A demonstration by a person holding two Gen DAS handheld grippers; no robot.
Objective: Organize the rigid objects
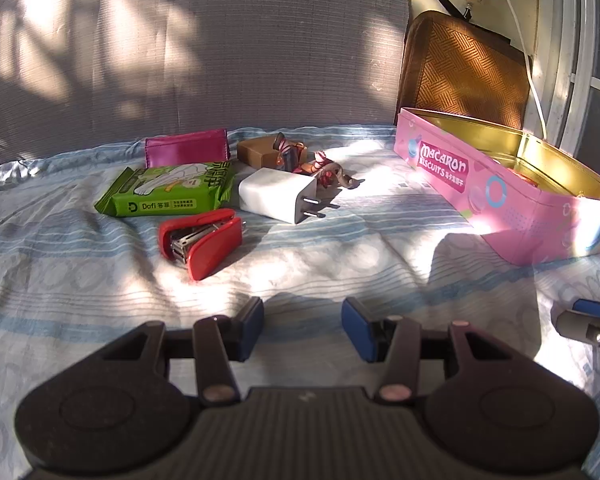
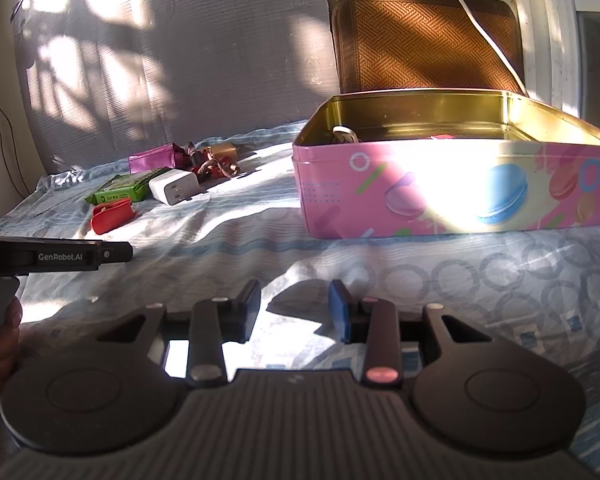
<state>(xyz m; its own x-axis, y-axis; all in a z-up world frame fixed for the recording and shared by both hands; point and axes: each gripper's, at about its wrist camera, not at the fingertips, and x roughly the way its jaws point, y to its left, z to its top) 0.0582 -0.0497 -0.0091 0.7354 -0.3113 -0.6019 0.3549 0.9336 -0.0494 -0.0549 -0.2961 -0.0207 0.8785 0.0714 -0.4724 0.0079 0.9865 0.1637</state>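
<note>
Pink biscuit tin [image 2: 452,192] stands open on the striped bedsheet [image 1: 340,256], probably as the place for collecting; some items already lie inside. Well apart, to its left, the loose things wait in one group: green tissue pack [image 1: 168,192], white charger plug [image 1: 278,194], red stapler [image 1: 202,240]. Both claws, the left gripper [image 1: 302,328] and right gripper [image 2: 294,308], are spread, holding nothing, over bare sheet.

tin [image 2: 456,188]: glossy metal | stapler [image 1: 202,240]: shiny plastic | bedsheet [image 1: 300,264]: soft cloth | charger [image 1: 276,194]: smooth plastic
</note>
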